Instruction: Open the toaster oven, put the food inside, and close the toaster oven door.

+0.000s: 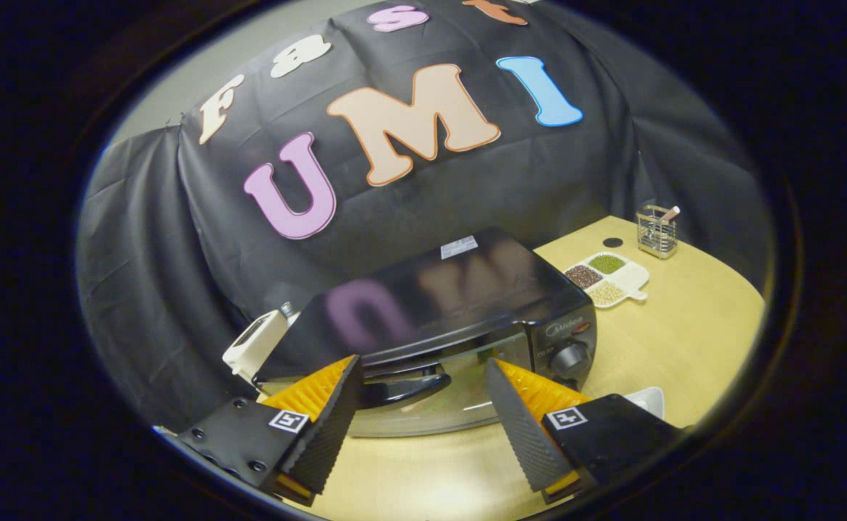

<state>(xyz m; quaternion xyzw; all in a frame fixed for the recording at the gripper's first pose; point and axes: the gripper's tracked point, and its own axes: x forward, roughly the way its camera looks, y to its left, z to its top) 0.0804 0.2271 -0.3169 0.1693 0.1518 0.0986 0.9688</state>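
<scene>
Right now the gripper stands wide, its two fingers spread with nothing between them but air, and the toaster oven sits just ahead of them on the wooden table. Its glass door looks shut or very nearly so, though the curved view makes the top seam hard to judge, and the dark handle runs across the door just beyond the left finger's tip. The control knob lies beyond the right finger. A white dish peeks out behind the right finger; whether it carries the food I cannot tell. Farther off to the right are a divided tray of beans and a wire holder. A shut door with an empty gripper fits either a reach for the handle to open it or a door already closed on food inside. If opening is meant, the fingers would need to straddle the handle and pull down and outward.
</scene>
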